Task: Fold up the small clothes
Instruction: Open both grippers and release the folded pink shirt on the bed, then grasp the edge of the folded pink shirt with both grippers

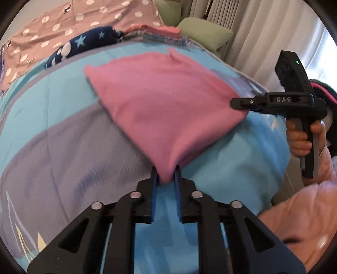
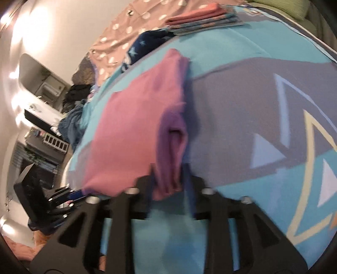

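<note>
- A pink garment [image 1: 162, 101], soft matte knit, is lying folded into a rough flat rectangle on a bed, its near corners drawn into bunched points.
- The left gripper [image 1: 166, 175], black angular plastic with blue pads, is pinching one bunched corner of the pink garment between its narrowly parted jaws; the pads are pressing on the cloth from both sides.
- The right gripper [image 2: 169, 179], of the same black build, is showing blurred in its own view, with a thick gathered fold of the pink garment sitting between its jaws and touching both; in the left wrist view its tip is meeting the garment's far right corner.
- A hand [image 1: 301, 137] in a quilted pale pink sleeve [image 1: 299, 212] is wrapping around the right gripper's handle.
- The quilt [image 1: 69, 147] beneath is lying smooth and padded, printed in blocks of turquoise and grey-lilac with pale triangle outlines.
- Beyond it, a dusty-pink sheet [image 1: 69, 23] with white dots is covering the far part of the bed.
- A navy cloth [image 1: 82, 45] with light stars is lying crumpled at the quilt's far edge.
- A neat stack of folded clothes [image 2: 202, 20], coral on top and blue-patterned below, is resting near it.
- A green ribbed pillow [image 1: 206, 33] is lying beside pleated white curtains [image 1: 263, 35].
</note>
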